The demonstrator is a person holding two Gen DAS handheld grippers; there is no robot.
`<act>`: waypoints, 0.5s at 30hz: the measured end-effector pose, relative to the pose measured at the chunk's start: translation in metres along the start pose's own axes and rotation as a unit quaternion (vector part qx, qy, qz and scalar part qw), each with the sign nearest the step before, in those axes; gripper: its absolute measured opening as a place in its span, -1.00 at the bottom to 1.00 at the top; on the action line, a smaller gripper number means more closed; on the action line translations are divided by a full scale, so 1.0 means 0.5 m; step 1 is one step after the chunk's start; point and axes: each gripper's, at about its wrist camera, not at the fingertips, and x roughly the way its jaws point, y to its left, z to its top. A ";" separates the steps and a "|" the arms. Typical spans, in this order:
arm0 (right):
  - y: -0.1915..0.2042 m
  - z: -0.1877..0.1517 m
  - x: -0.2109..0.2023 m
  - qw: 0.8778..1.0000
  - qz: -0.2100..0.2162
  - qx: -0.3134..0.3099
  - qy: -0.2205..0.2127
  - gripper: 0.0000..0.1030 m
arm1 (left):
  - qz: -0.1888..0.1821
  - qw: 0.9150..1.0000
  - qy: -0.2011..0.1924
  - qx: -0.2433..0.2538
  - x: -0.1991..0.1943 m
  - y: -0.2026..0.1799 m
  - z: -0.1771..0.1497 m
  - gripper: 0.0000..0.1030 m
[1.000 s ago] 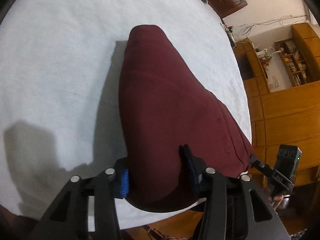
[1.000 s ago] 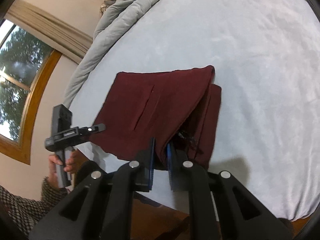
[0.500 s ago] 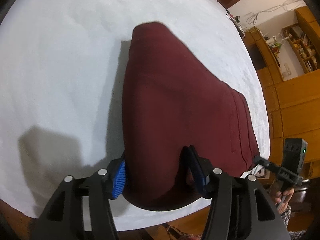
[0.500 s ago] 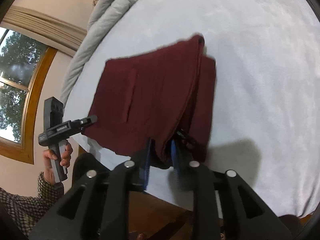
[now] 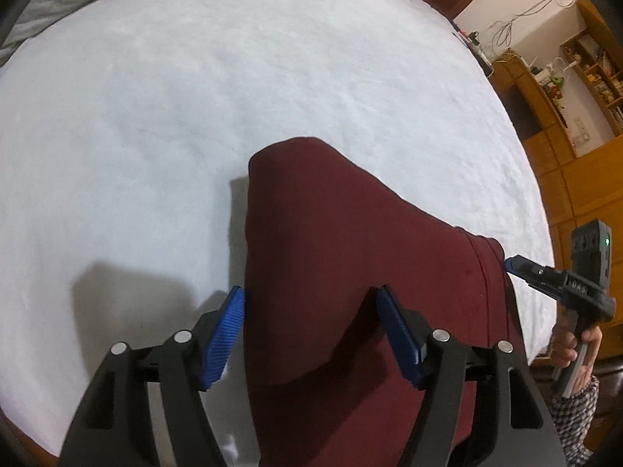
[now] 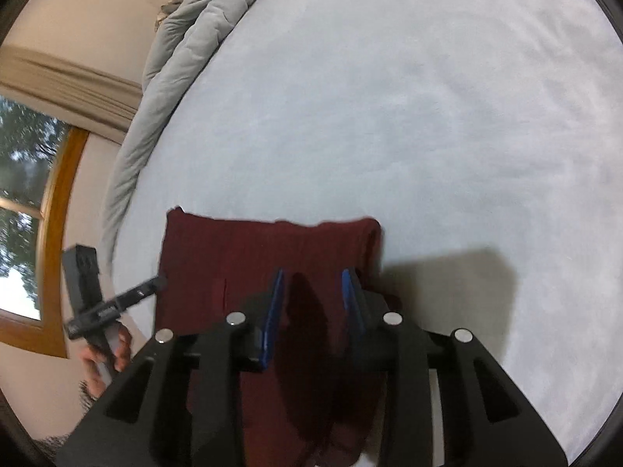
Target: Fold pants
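The dark red pants (image 5: 342,257) lie folded in a compact stack on the white bed near its front edge. They also show in the right wrist view (image 6: 264,257). My left gripper (image 5: 311,303) is open, its blue pads (image 5: 226,334) standing on either side of the stack's near left corner without pinching it. My right gripper (image 6: 313,284) is open above the stack's near right part, its blue pads (image 6: 274,311) apart with cloth below them. Each gripper shows in the other's view, the right one (image 5: 560,284) and the left one (image 6: 113,303).
The white bed sheet (image 5: 233,97) stretches far ahead and to both sides. A grey duvet (image 6: 175,62) is bunched along the far edge. Wooden cabinets and shelves (image 5: 576,124) stand to the right of the bed. A window (image 6: 23,225) is on the left wall.
Both grippers have opened and let go of the pants' folded edge, which now rests on the stack. Both have lifted and drawn back a little.
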 end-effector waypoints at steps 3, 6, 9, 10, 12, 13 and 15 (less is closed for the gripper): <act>-0.010 0.021 0.005 1.000 0.026 0.006 0.007 -1.00 | 0.004 1.000 0.000 0.001 0.010 -0.005 0.004 0.44; -0.003 0.025 -0.012 0.999 0.042 -0.004 0.000 -1.00 | 0.009 1.000 -0.001 0.003 0.005 -0.003 0.014 0.45; 0.005 0.026 -0.036 0.999 0.032 -0.015 -0.018 -0.92 | 0.010 1.000 -0.003 0.008 -0.004 0.001 0.008 0.45; -0.001 0.025 -0.049 0.999 0.023 -0.010 -0.025 -0.75 | 0.011 1.000 -0.004 0.009 -0.004 0.001 0.007 0.45; -0.011 0.027 -0.055 0.999 0.018 0.001 -0.028 -0.47 | 0.014 1.000 -0.004 0.013 -0.003 -0.001 0.006 0.45; -0.016 0.028 -0.056 1.000 0.014 0.002 -0.028 -0.39 | 0.015 1.000 -0.004 0.015 -0.004 -0.002 0.005 0.45; -0.032 0.028 -0.050 1.000 0.007 0.012 -0.019 -0.36 | 0.017 1.000 -0.006 0.019 -0.008 -0.004 0.001 0.47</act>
